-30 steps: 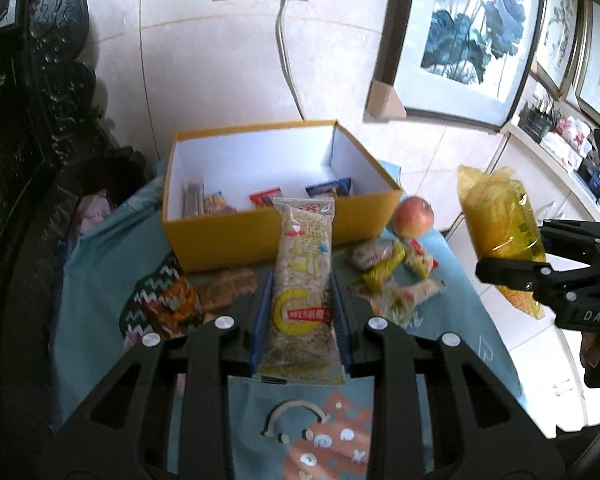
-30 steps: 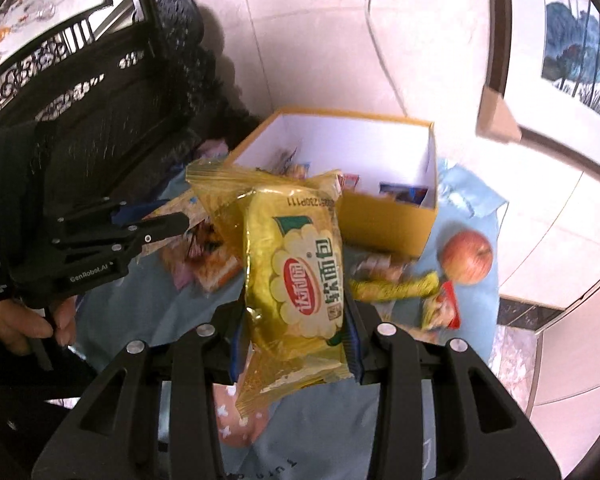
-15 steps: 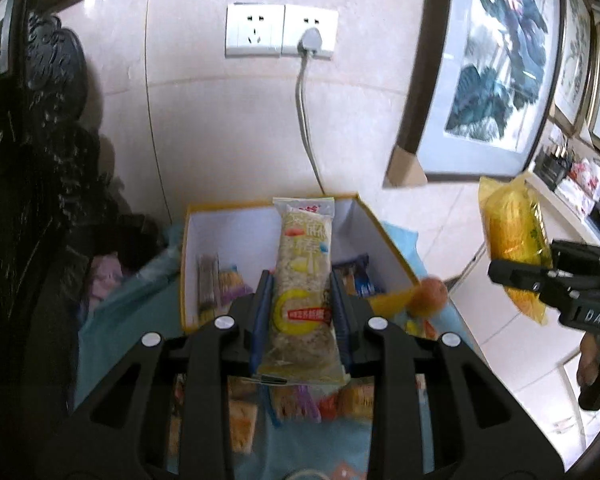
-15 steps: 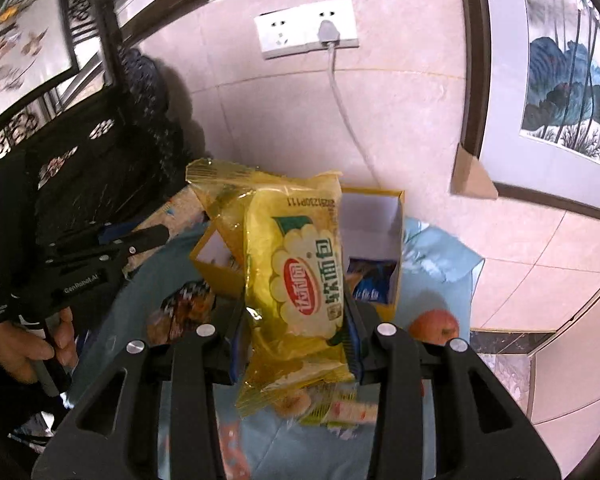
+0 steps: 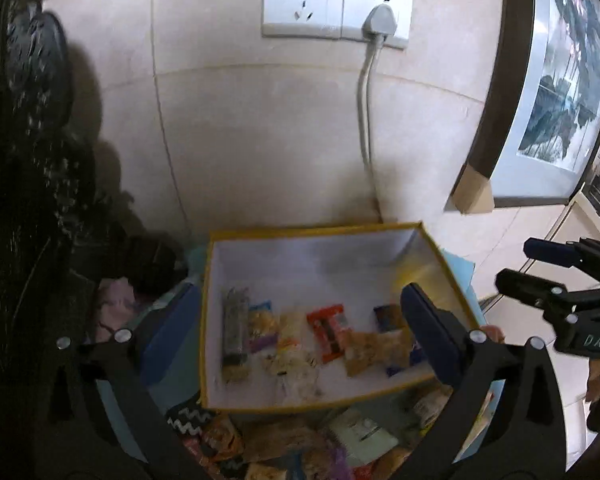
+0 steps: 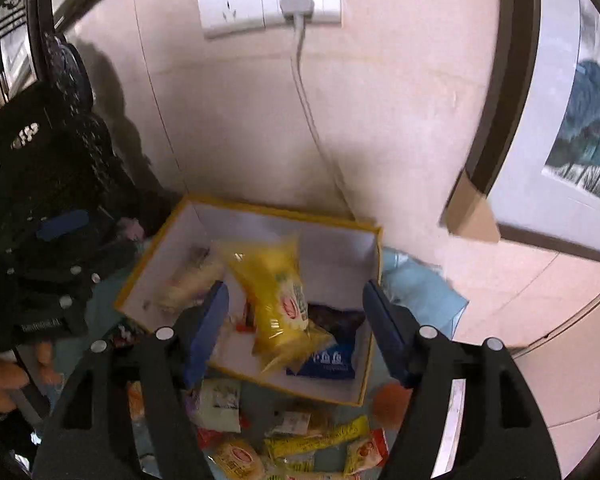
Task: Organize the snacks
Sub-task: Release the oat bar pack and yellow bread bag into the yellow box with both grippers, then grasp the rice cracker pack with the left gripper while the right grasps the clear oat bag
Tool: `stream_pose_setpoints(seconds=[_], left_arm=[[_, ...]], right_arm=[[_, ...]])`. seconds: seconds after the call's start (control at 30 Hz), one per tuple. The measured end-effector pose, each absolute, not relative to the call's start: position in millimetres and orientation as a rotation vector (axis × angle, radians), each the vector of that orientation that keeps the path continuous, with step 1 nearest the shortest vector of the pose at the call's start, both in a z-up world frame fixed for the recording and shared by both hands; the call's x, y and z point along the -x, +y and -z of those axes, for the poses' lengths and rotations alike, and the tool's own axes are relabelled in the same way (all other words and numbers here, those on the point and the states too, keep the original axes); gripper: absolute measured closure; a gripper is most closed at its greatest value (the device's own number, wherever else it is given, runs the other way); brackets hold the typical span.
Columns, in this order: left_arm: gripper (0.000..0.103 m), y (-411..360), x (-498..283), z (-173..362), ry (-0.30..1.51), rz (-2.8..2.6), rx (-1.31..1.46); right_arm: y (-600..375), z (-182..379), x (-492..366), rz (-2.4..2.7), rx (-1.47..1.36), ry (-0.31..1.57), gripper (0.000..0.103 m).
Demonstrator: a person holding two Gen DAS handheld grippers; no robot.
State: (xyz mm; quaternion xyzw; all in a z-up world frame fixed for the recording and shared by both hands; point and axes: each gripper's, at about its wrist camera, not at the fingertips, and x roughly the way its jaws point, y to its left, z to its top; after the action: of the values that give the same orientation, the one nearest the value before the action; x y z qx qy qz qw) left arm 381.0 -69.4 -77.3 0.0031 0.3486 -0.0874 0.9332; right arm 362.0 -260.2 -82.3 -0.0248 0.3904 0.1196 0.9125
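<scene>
A yellow box with a white inside point(image 5: 440, 256) point(image 6: 374, 248) stands against the wall and holds several small snack packets point(image 5: 328, 332). My left gripper point(image 5: 300, 328) is open and empty above the box. My right gripper point(image 6: 296, 320) is open above the box too, and it shows at the right of the left wrist view point(image 5: 540, 272). The yellow bread bag point(image 6: 276, 292) is blurred, dropping into the box just beyond my right fingers. A pale oat bar point(image 6: 192, 276) lies blurred at the box's left inside.
More loose snack packets point(image 6: 316, 440) point(image 5: 300, 444) lie on the blue cloth in front of the box, with an apple point(image 6: 392, 402) at the right. A wall socket with a plugged cable point(image 5: 376, 24) is above. Dark carved furniture point(image 5: 28, 160) stands left; a framed painting point(image 5: 556, 100) leans right.
Both grippers moved forward over the box and opened. The oat bar left my left gripper and the yellow bread bag left my right gripper; both are falling or lying in the box.
</scene>
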Motion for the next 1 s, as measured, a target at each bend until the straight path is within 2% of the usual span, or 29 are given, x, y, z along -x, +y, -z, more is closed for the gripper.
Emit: stream_pose_setpoints(seconds=[0.27, 0.4, 0.67, 1.0], left_arm=[[0.002, -40.0, -330.6, 119.1, 0.754, 0.151, -0.012], [0.002, -25.3, -299.0, 160.6, 0.840, 0.130, 0.037], [0.002, -27.7, -253.4, 241.3, 0.990, 0.117, -0.066], [0.002, -39.3, -257.4, 270.4, 0.997, 0.148, -0.176]], right_arm=[[-283.1, 144.2, -315.1, -0.222, -0.039, 0.945, 0.033], [-286.2, 187.0, -279.1, -0.185, -0.056, 1.031, 0.033], [-310.5, 258.0, -230.9, -0.033, -0.145, 1.172, 0.033], [-303.6, 276.5, -226.6, -0.003, -0.198, 1.205, 0.033]])
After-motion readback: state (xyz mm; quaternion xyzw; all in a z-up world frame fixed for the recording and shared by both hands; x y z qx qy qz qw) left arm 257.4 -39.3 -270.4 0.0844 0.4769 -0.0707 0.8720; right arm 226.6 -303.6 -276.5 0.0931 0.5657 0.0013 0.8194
